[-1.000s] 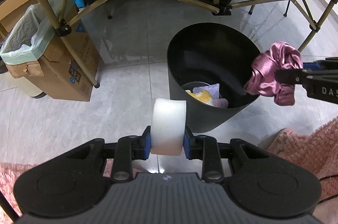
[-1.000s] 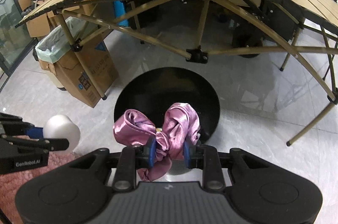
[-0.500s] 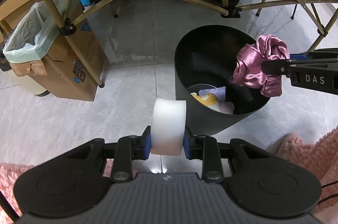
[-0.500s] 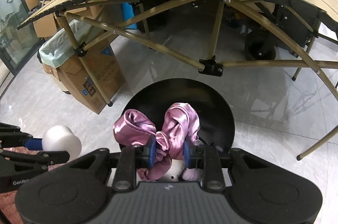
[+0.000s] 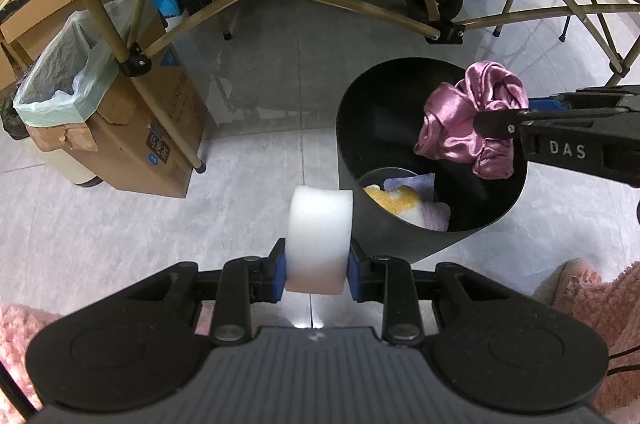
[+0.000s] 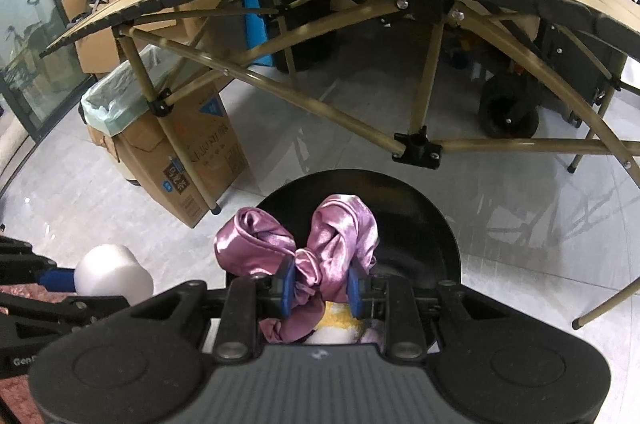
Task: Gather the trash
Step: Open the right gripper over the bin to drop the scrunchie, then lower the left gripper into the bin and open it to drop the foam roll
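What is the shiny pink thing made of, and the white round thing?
The pink scrunchie looks like satin fabric: glossy, with soft gathered folds. The white roll looks like foam or sponge, matte and faintly translucent, though it could be soft plastic.

Black plastic left gripper [image 5: 317, 274] with blue pads and silver screws. Same build for right gripper [image 6: 320, 288]; white "DAS" lettering along one side.

Pink satin scrunchie [image 5: 468, 116], crumpled, hangs over open black bin [image 5: 356, 128]. White foam roll [image 5: 319, 236], upright, just outside bin's near wall. Bin holds yellow and lilac cloths [image 5: 404, 200].
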A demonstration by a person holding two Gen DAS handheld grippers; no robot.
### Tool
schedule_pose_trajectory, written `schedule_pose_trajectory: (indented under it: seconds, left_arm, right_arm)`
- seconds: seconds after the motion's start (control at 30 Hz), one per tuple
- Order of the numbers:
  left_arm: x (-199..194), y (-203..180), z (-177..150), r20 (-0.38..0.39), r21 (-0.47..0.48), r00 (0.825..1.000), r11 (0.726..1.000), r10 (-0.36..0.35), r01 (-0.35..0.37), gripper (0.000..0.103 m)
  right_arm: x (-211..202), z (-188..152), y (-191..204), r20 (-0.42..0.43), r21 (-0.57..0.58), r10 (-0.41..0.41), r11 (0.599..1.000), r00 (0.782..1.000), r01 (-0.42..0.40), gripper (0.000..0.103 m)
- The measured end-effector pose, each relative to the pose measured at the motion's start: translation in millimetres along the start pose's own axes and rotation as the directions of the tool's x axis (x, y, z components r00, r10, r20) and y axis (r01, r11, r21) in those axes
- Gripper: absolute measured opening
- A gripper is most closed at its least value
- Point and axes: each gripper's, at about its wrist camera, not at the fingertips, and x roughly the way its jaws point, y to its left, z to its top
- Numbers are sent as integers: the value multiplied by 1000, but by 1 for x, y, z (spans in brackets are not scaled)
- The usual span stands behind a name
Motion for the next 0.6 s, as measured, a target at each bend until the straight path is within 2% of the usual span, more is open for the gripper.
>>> schedule_pose_trajectory:
  seconds: [0.23,0.27,0.37,0.43,0.5,0.6]
  left_arm:
    - [-6,-8,2,17,16,1000,1000,9,-9,29]
    - [-7,-9,2,19,17,1000,1000,11,-12,29]
    - [-10,-12,3,24,23,1000,1000,17,-17,29]
    - [-12,-14,3,29,25,999,999,19,-20,29]
    - [-13,-15,4,33,26,999,999,25,-26,29]
    - [-14,-16,4,34,27,999,999,33,-34,29]
  right_arm:
    - [6,-1,-3,4,-8,-7,1000,1000,7,28]
    - [8,-1,-4,4,-5,-6,1000,1000,6,33]
    - [13,-3,-11,9,23,-5,1000,1000,5,57]
    - [16,-3,-15,9,40,-9,999,1000,8,66]
    - [17,-4,-19,11,54,-17,998,1000,16,81]
    - [18,-5,-21,1,58,-25,998,1000,25,97]
